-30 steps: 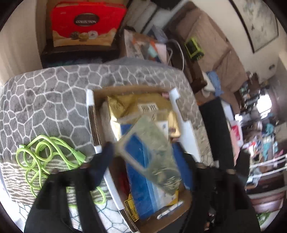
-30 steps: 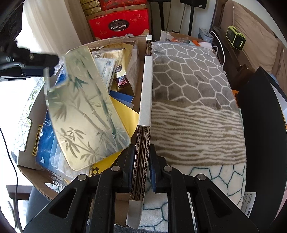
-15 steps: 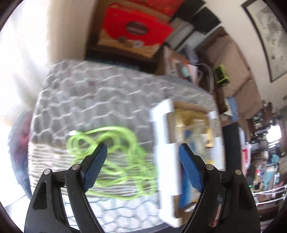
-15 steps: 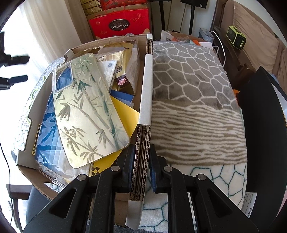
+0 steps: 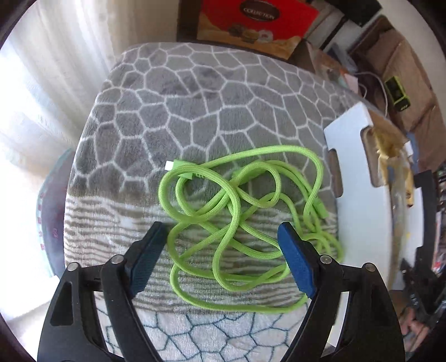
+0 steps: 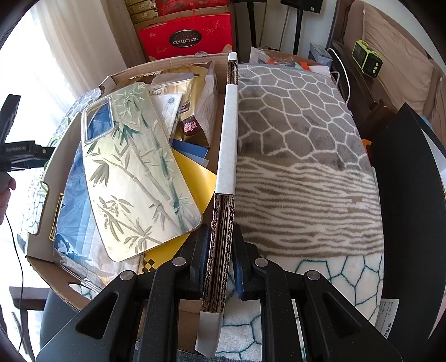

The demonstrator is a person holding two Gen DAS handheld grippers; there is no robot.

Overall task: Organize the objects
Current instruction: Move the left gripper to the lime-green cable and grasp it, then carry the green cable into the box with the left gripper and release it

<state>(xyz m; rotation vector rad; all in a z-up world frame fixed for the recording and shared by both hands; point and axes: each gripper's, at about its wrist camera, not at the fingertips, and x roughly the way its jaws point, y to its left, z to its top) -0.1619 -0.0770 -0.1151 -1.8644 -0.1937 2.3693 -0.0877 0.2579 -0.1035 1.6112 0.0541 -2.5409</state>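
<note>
A tangled green cable point(image 5: 239, 211) lies on the grey patterned blanket point(image 5: 200, 92). My left gripper point(image 5: 223, 250) is open, its blue fingers straddling the near loops of the cable just above it. The cardboard box point(image 5: 354, 167) stands right of the cable. In the right wrist view my right gripper point(image 6: 220, 259) is shut on the box's right wall point(image 6: 227, 156). A bamboo-print phone case point(image 6: 136, 172) lies on top of the packets and papers in the box point(image 6: 50, 178).
A red gift box point(image 5: 256, 25) stands beyond the blanket, also in the right wrist view point(image 6: 186, 36). A green device point(image 6: 365, 60) sits at the far right by the sofa. A black chair back point(image 6: 412, 208) is at the right edge.
My left gripper let go of the phone case, which now lies in the box, and swung left over the green cable. The right gripper has not moved.
</note>
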